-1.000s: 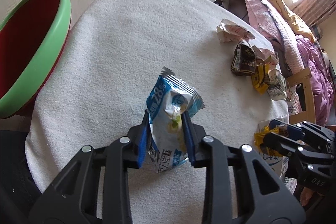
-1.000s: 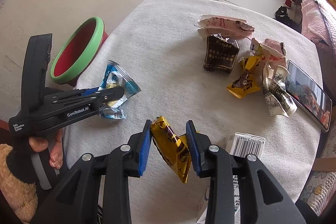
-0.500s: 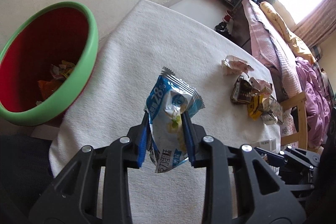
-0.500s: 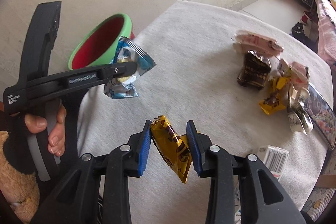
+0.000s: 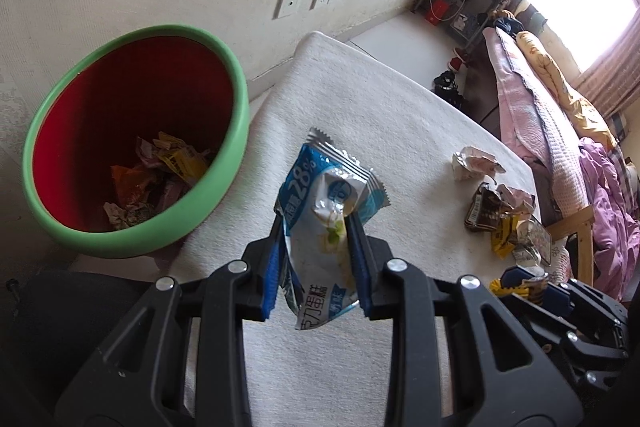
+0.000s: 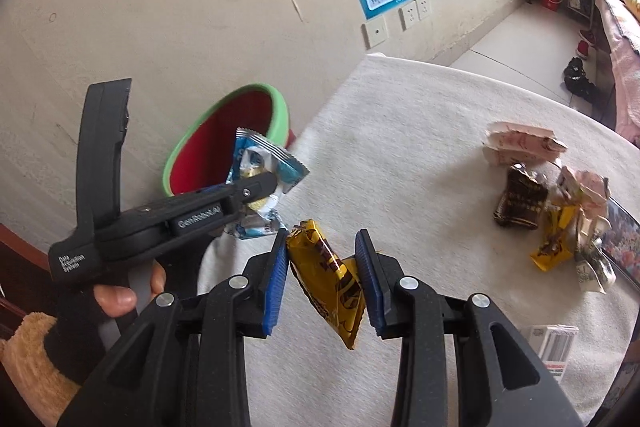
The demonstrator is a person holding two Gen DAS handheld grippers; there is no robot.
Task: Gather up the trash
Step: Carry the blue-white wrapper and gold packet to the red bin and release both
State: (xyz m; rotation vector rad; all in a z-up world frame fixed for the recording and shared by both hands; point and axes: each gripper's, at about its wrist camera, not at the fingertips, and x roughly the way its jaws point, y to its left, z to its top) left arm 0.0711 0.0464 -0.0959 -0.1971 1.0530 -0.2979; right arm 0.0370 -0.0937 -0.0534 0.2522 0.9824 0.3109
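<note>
My left gripper (image 5: 316, 267) is shut on a blue and white snack wrapper (image 5: 326, 203) and holds it in the air above the table's left edge, just right of the red bin with a green rim (image 5: 236, 95). The bin holds several crumpled wrappers (image 5: 160, 179). My right gripper (image 6: 322, 279) is shut on a yellow and brown wrapper (image 6: 328, 275) above the white-clothed table (image 6: 400, 131). In the right wrist view the left gripper (image 6: 256, 187) with the blue wrapper (image 6: 276, 163) hangs in front of the bin (image 6: 280, 111).
Several loose wrappers (image 6: 520, 199) lie in a heap at the table's right side, also in the left wrist view (image 5: 500, 211). A phone (image 6: 622, 235) and a white barcode box (image 6: 554, 341) lie at the right edge. A bed (image 5: 560, 115) stands beyond the table.
Both grippers have moved left toward the bin with their wrappers. The bin's inside and its trash have come into the left wrist view.
</note>
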